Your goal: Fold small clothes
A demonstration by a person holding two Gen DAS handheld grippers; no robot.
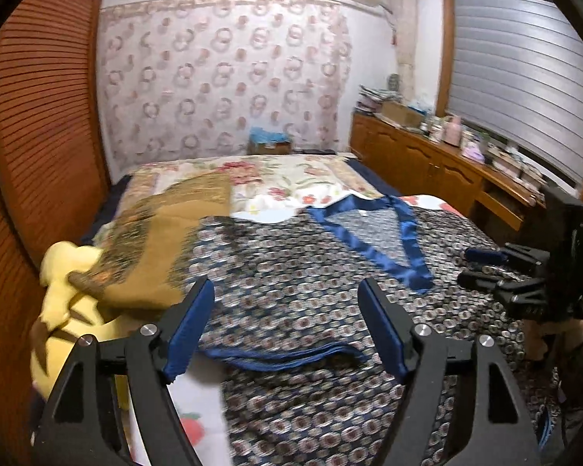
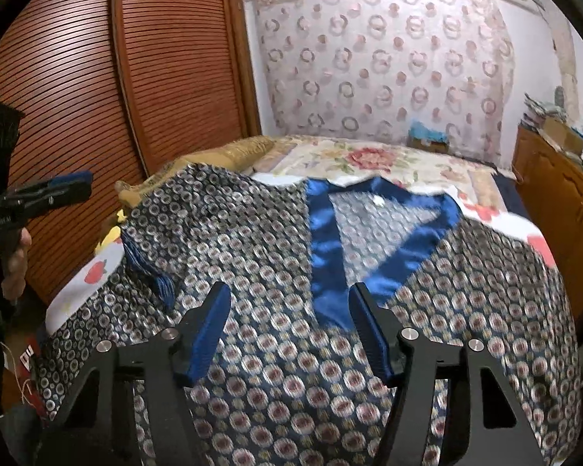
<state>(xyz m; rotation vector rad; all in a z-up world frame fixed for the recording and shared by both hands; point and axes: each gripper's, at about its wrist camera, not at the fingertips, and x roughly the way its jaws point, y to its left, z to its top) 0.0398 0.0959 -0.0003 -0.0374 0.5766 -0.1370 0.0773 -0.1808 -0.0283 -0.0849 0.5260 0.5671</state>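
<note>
A dark patterned garment (image 1: 311, 264) with a shiny blue V collar (image 1: 369, 240) lies spread on the bed. Its left sleeve is folded inward, and the blue cuff (image 1: 283, 355) lies just under my left gripper (image 1: 285, 285), which hovers open with nothing between its pads. In the right wrist view the same garment (image 2: 276, 349) fills the foreground. My right gripper (image 2: 289, 289) is open just above the chest, below the collar (image 2: 326, 256), and grips no cloth. The left gripper (image 2: 81, 186) shows at the far left, the right gripper (image 1: 476, 268) at the far right.
A brown patterned blanket (image 1: 155, 240) and a yellow cloth (image 1: 62, 283) are bunched at the bed's left side. A louvred wooden wardrobe (image 1: 39, 116) stands close on the left. A cluttered wooden sideboard (image 1: 427, 163) runs along the right. A floral bedsheet (image 1: 283, 178) covers the far end.
</note>
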